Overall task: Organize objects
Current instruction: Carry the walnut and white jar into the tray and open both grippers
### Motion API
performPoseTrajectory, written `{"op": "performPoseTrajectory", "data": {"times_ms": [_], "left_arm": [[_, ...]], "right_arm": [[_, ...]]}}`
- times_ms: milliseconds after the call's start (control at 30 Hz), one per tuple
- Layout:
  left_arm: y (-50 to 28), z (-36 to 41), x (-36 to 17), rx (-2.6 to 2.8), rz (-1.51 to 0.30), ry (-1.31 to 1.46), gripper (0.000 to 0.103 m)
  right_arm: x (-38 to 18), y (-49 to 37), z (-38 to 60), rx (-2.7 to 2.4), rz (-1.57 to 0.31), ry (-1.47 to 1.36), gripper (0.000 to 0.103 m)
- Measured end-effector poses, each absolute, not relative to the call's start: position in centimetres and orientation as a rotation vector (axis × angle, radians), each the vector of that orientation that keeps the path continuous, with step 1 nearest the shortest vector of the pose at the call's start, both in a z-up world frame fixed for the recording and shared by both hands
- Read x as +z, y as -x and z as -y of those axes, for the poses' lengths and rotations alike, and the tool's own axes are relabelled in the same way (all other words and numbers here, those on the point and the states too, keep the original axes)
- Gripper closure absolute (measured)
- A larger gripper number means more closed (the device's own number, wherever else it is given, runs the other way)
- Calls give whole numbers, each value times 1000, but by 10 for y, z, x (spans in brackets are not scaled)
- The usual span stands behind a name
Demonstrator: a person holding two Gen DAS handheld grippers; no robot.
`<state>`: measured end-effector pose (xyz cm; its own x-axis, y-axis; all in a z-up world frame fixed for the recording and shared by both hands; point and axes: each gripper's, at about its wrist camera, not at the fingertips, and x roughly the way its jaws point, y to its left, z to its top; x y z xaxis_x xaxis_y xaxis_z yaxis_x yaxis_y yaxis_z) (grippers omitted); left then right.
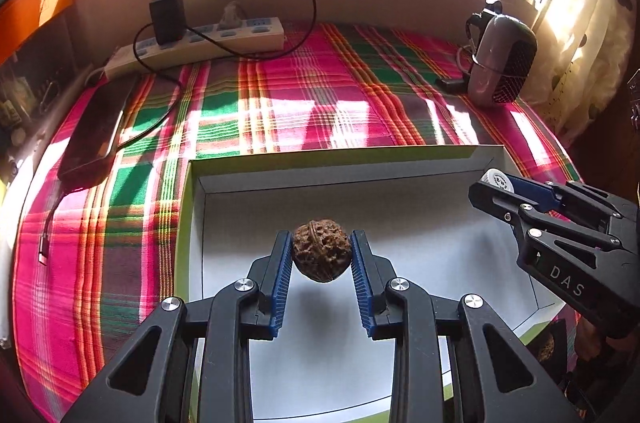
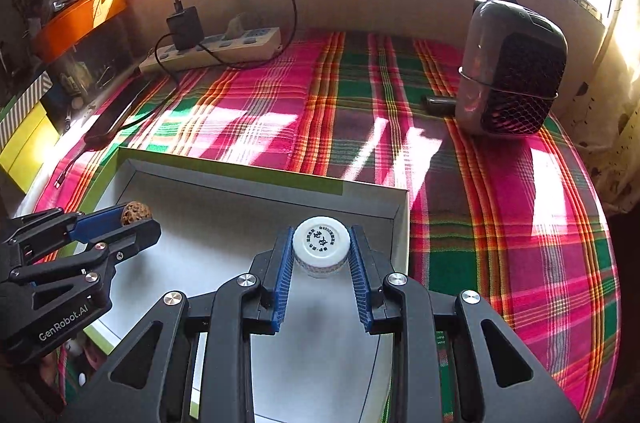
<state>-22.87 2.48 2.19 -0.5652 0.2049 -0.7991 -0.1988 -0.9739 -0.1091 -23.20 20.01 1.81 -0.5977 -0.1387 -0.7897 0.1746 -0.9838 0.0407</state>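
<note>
Jaws tight on walnut (image 1: 322,250) and white-capped bottle (image 2: 321,247), above white box (image 1: 400,159), rims clear.

Each wrist camera looks steeply down along its own fingers, close over the white box (image 1: 400,163) (shared by both), toward the plaid cloth (image 2: 480,223) and window wall behind.

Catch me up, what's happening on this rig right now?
A person is sorting small items into a white box on a plaid cloth. The left claw is shut on a walnut, held above the box floor. The right claw grips a small white-capped jar over the box's right side. Neither item is set down yet. A power strip, a phone and a small heater sit farther back.
</note>
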Motion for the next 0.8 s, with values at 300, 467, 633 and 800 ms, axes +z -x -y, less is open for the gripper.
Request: {"op": "performPoseTrajectory", "data": {"times_ms": [300,467,633,800], "left_arm": [[239,-24,13,2580,8,1369,76],[238,-25,13,2579,11,1369,76],[238,-25,13,2581,-1,1371,76],[239,-26,13,2583,-6,1371,76]], "right_arm": [[14,241,-198,-2645,-75,-1339,74],[11,244,-198,-2638,-81,-1368,74],[7,247,-200,-2626,-74,-1398,74],[6,247,-199,-2628,-91,-1406,74]]}}
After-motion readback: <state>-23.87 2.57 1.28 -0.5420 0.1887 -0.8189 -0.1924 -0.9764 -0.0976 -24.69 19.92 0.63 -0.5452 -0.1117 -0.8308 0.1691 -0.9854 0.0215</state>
